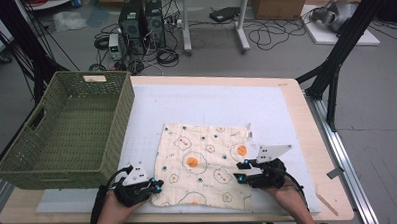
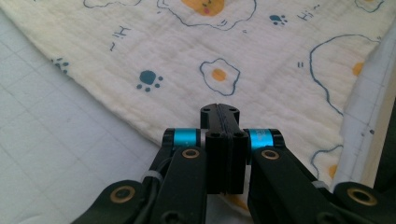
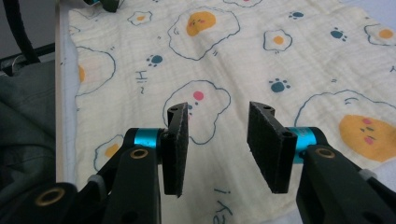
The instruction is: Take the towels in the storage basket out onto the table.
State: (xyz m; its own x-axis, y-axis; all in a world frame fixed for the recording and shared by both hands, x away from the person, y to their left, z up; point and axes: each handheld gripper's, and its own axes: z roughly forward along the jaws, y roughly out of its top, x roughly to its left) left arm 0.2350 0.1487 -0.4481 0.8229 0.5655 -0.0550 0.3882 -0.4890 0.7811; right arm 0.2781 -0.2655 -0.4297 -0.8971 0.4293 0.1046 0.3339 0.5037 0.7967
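Right gripper view: right tool (image 3: 219, 144) gapes, nothing gripped, above cloth (image 3: 280, 65).

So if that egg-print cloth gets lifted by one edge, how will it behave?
Probably floppy: the cloth lies flat with soft crinkles, so it should sag and drape. It looks thin, likely light. Its gauzy weave suggests the pads would grip without slipping.

Cloth (image 1: 204, 164): soft cream crinkled gauze, matt, printed with fried eggs and paw prints. Basket (image 1: 67, 129) at far left: green woven wicker-like weave, rough, matt. Table (image 1: 307, 138): pale wood edge, smooth; its mat (image 1: 206, 104) is white, gridded, smooth, slightly sheeny. Left gripper (image 2: 219, 112) and right gripper (image 3: 217, 140): black matt plastic arms, glossy blue metal collars, brass-coloured rivets; right pads (image 3: 266, 144) look rough, foam-like.
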